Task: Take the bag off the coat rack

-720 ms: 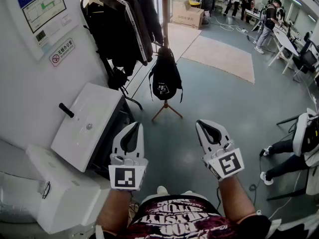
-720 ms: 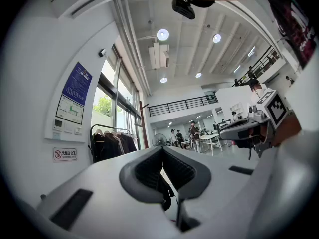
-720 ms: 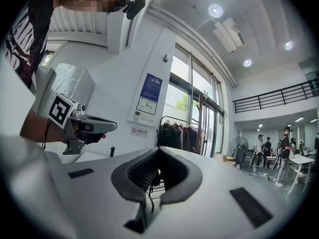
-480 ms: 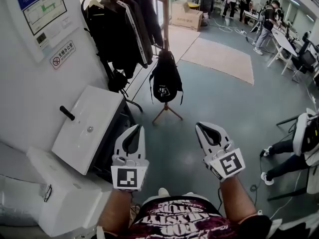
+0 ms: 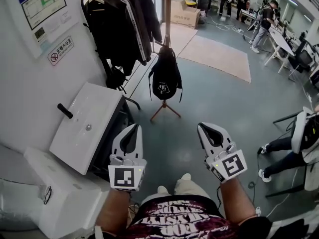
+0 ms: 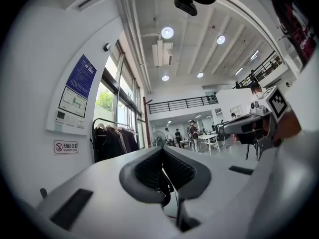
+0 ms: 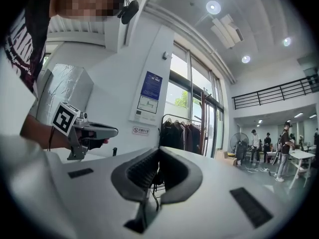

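Coats [image 5: 122, 26] hang far left. The bag [image 5: 165, 78] hangs on the rack [image 5: 168, 4] pole, beside the coats. Left gripper [image 5: 134, 129] and right gripper [image 5: 205, 128] are level, well short of the bag. Both have their fingers pressed together, holding nothing.

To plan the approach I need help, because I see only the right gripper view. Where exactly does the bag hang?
Observer: In the head view, the black bag hangs low on the wooden pole, just above its tripod feet and right of the dark coats.
Operator: Is a gripper near to it?
Observer: No. The left gripper and right gripper are both well short of it, with grey floor between.
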### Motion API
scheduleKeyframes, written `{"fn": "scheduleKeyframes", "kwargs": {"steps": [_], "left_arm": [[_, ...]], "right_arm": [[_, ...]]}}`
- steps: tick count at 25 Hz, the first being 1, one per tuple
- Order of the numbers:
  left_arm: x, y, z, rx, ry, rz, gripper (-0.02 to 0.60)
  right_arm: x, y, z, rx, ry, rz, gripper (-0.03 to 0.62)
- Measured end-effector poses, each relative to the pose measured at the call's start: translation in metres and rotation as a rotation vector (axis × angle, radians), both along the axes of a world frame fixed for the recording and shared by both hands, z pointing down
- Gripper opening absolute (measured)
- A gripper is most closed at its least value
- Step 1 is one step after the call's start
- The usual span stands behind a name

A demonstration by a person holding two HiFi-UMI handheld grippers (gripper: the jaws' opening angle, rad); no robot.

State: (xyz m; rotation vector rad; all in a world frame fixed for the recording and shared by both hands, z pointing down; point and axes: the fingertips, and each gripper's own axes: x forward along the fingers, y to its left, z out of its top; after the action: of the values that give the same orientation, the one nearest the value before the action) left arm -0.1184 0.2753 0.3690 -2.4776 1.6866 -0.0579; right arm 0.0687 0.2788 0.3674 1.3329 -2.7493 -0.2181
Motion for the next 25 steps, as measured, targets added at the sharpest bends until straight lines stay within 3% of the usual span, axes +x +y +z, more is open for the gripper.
{"fn": "scheduleKeyframes", "kwargs": {"steps": [7,15,22,25], "left_arm": [[-0.001,0.001,0.008,-0.009,-0.013,0.007,0.006],[0.007,0.004,0.012,-0.043,-0.017,0.019,0.006],[0.021,-0.026,0.019,-0.06,-0.017,0.033,0.006],[0.026,-0.047,0.02,-0.076,0.025,0.025,0.006]], "right_arm": [[-0.002,-0.001,-0.001,-0.02,0.007,-0.009,0.006],[0.001,-0.006,0.009,-0.071,-0.063,-0.05,0.006],[0.008,-0.029,0.019,-0.106,-0.089,-0.077,0.005],[0.015,-0.047,0.02,-0.117,-0.117,-0.083,0.005]]}}
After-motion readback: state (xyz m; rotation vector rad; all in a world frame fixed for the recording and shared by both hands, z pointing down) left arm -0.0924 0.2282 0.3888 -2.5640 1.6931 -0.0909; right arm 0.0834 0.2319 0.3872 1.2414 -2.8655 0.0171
